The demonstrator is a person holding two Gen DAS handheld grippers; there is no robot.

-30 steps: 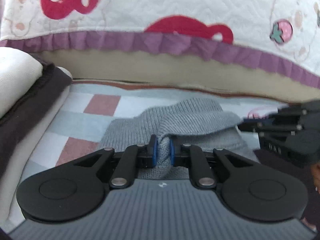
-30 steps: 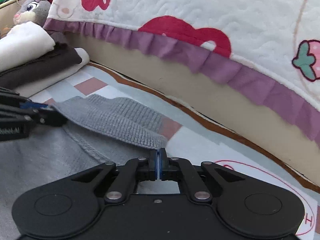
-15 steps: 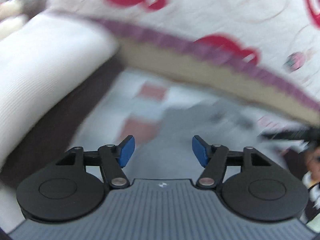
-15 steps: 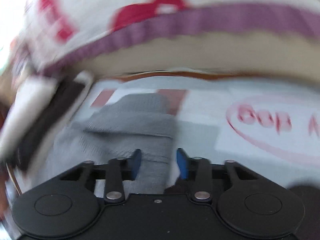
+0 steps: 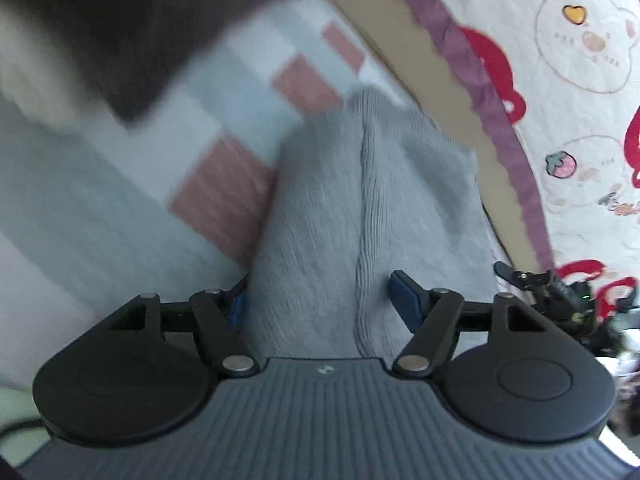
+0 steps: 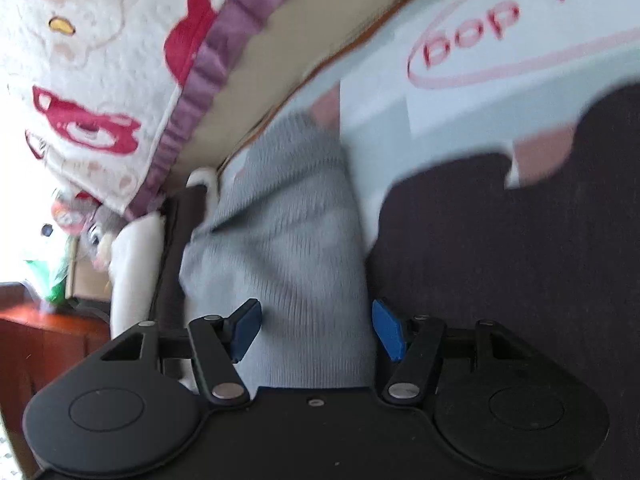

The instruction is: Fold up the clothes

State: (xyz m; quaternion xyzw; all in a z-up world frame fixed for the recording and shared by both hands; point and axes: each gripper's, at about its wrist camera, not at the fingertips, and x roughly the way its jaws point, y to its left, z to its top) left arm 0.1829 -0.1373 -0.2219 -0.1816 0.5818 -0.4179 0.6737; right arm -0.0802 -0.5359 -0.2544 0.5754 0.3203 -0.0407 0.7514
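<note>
A grey knitted garment point(image 5: 360, 200) lies folded on the checked bed sheet point(image 5: 120, 208), a seam running down its middle. My left gripper point(image 5: 320, 300) hovers over its near part, jaws opening; the cloth lies below the blue pads point(image 5: 404, 296), which do not press it. In the right wrist view the same grey garment point(image 6: 288, 248) stretches away from my right gripper point(image 6: 316, 328), whose jaws are also opening, blue pads point(image 6: 386, 332) standing clear of the knit. The right gripper's tip point(image 5: 532, 284) shows at the left view's right edge.
A stack of folded clothes, dark brown point(image 6: 176, 240) and cream point(image 6: 132, 264), lies left of the grey garment. A dark cloth point(image 6: 520, 240) covers the sheet on its right. A quilt with red prints and purple frill point(image 5: 500, 120) borders the far side. A plush toy point(image 6: 100, 240) sits beyond the stack.
Both grippers let go of the grey garment's edge and opened wide. Both rolled and drew back over the cloth, which now lies flat on the sheet.
</note>
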